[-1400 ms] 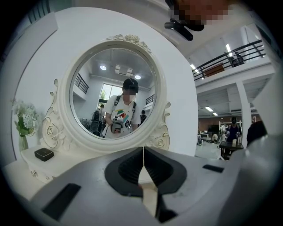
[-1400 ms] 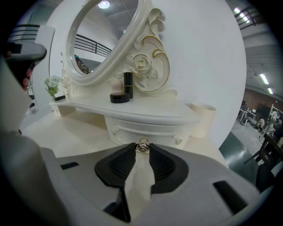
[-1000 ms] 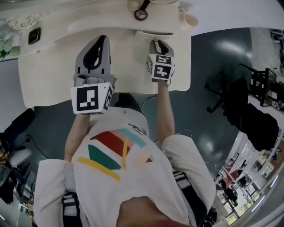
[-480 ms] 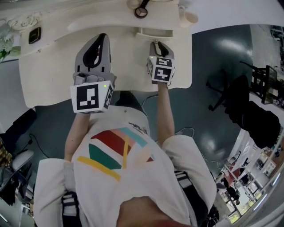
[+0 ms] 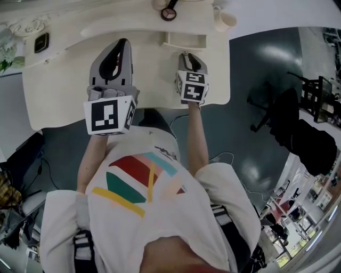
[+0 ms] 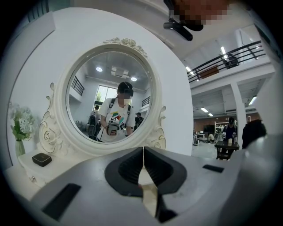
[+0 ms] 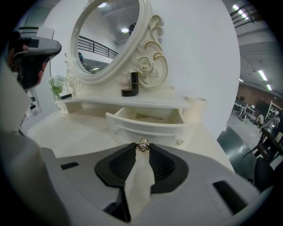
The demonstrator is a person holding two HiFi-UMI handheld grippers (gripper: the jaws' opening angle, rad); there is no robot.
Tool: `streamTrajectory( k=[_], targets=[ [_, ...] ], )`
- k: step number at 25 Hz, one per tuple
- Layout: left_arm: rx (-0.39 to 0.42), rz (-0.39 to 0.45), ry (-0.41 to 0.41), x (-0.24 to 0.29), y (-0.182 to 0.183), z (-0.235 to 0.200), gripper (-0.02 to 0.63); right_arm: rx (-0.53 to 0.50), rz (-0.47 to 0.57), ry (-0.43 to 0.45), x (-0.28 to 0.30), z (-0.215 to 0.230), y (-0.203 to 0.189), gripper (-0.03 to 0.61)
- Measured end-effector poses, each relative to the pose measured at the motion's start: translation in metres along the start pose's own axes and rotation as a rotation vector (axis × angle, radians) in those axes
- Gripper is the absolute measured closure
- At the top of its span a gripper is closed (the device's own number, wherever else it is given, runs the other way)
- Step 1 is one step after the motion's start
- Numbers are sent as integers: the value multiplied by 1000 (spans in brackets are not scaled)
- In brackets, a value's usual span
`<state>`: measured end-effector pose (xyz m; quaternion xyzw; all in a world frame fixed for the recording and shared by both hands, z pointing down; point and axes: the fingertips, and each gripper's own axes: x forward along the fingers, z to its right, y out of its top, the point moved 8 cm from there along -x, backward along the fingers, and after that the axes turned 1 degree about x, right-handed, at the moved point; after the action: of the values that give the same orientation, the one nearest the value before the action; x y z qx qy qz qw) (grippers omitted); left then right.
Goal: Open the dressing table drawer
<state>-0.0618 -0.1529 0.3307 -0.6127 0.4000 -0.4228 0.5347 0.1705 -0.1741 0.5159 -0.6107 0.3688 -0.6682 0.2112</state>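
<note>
The white dressing table (image 5: 64, 80) carries a small curved drawer (image 5: 184, 40) that stands partly pulled out under its shelf. In the right gripper view the drawer front (image 7: 132, 128) is just ahead, and its metal knob (image 7: 142, 145) sits between the pad tips. My right gripper (image 7: 142, 148) is shut on that knob, and the head view shows it (image 5: 186, 54) right in front of the drawer. My left gripper (image 6: 143, 151) is shut with nothing in it. It hovers over the tabletop to the left (image 5: 123, 43), facing the oval mirror (image 6: 108, 95).
A thin metal item (image 7: 148, 117) lies inside the drawer. On the shelf stand a dark bottle (image 7: 134, 81), a round compact (image 5: 169, 14), a cup (image 5: 227, 21) and a black box (image 5: 41, 42). A flower vase (image 7: 56, 86) is at the left. A dark chair (image 5: 277, 114) stands on the floor to the right.
The drawer has slid further out of the table toward me, with the right gripper drawing back on its knob. The left gripper has kept still.
</note>
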Motion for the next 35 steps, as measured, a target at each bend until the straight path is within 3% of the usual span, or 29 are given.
streamTrajectory(
  k=[22, 35],
  targets=[
    [3, 23, -26, -2, -6, -2, 606, 16, -6, -17, -12, -5, -9, 494],
    [-8, -7, -12, -2, -3, -5, 606, 22, -18, -29, -16, -6, -12, 494]
  ],
)
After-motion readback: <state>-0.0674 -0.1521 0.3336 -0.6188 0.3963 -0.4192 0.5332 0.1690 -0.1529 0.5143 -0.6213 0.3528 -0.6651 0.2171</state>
